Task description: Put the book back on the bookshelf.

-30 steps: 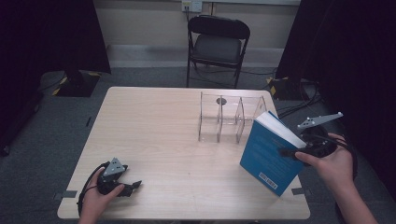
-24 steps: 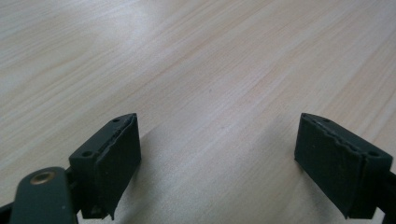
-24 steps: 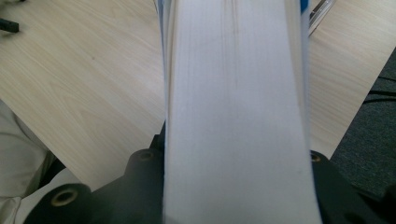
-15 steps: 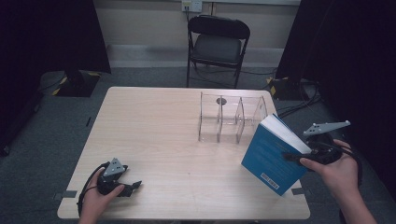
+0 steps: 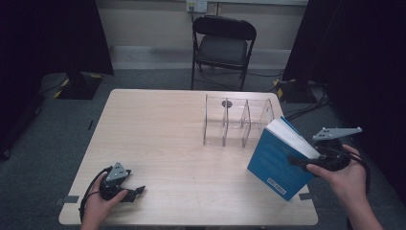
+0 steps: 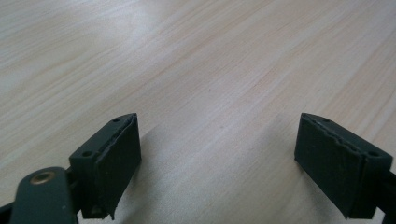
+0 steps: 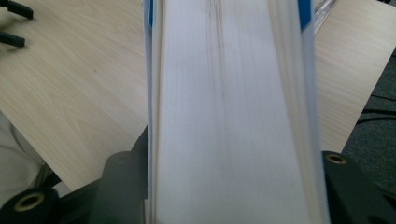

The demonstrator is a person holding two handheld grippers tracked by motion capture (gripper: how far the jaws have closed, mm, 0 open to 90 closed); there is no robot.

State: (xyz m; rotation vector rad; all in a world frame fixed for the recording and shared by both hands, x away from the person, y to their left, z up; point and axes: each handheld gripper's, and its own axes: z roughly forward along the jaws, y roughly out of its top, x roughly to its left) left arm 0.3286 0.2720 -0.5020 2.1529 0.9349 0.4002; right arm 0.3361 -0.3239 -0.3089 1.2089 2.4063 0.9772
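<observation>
A thick blue book (image 5: 275, 160) stands tilted on one lower corner at the table's right edge, white page edge facing right. My right gripper (image 5: 299, 160) reaches in from the right with the book's page edge between its jaws. In the right gripper view the pages (image 7: 229, 93) span the whole gap of my right gripper (image 7: 233, 186) and both covers lie against the pads. These jaws have just been opening, and the pages spread with them. My left gripper (image 5: 139, 191) rests open on the table's near left corner. Bare wood shows between the wide jaws of my left gripper (image 6: 217, 158).
A clear plastic rack (image 5: 237, 120) with upright dividers stands just behind and left of the book. The light wooden table (image 5: 158, 129) has broad room across its left and middle. A black folding chair (image 5: 222, 43) stands beyond the far edge.
The book and my right hand have shifted slightly to the right, toward the table's edge, with the book still tilted. My left hand has not moved.
</observation>
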